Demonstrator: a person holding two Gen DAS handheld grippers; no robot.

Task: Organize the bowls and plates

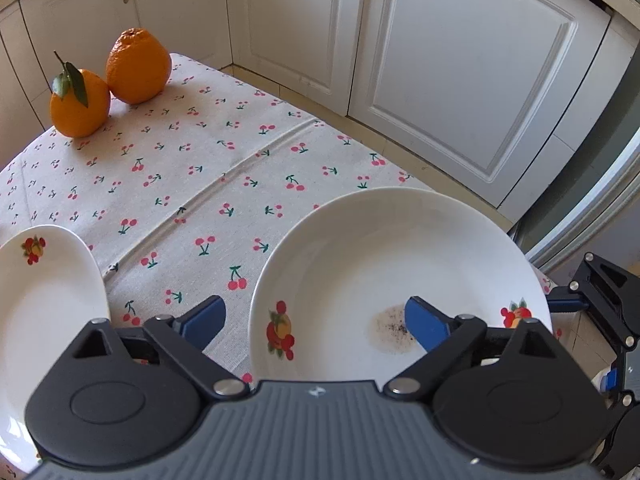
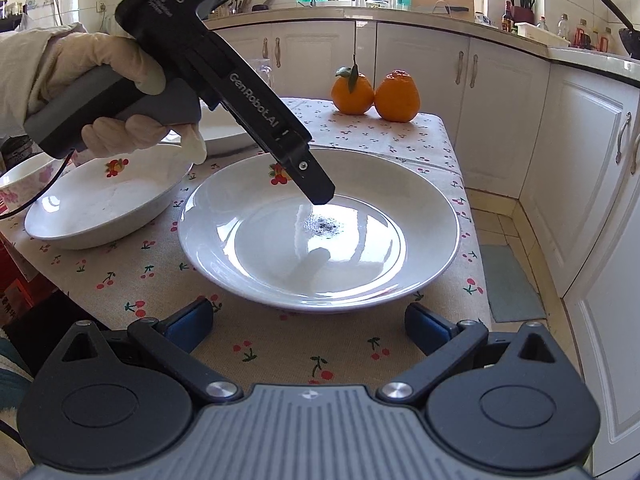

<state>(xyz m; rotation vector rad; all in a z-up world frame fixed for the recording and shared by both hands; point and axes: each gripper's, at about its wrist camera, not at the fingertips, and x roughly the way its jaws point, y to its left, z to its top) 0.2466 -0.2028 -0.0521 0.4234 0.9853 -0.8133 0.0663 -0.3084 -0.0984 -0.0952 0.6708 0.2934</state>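
A large white plate (image 1: 372,256) with a fruit print and a dark stain lies on the cherry-print tablecloth; it also shows in the right wrist view (image 2: 280,264). My left gripper (image 1: 316,322) is open and hovers over the plate's near left rim, one finger outside, one over the stain. A second white fruit-print dish (image 1: 44,304) lies to the left; it also shows in the right wrist view (image 2: 104,204). My right gripper (image 2: 310,326) is open and empty, just in front of the large plate's near rim. A pink-flowered bowl (image 2: 24,178) stands at the far left.
Two oranges (image 1: 108,84) stand at the table's far corner; they also show in the right wrist view (image 2: 376,94). Another white plate (image 2: 224,136) lies behind my gloved hand. White cabinets (image 1: 460,72) surround the table. The table's right edge (image 2: 468,216) drops to a tiled floor.
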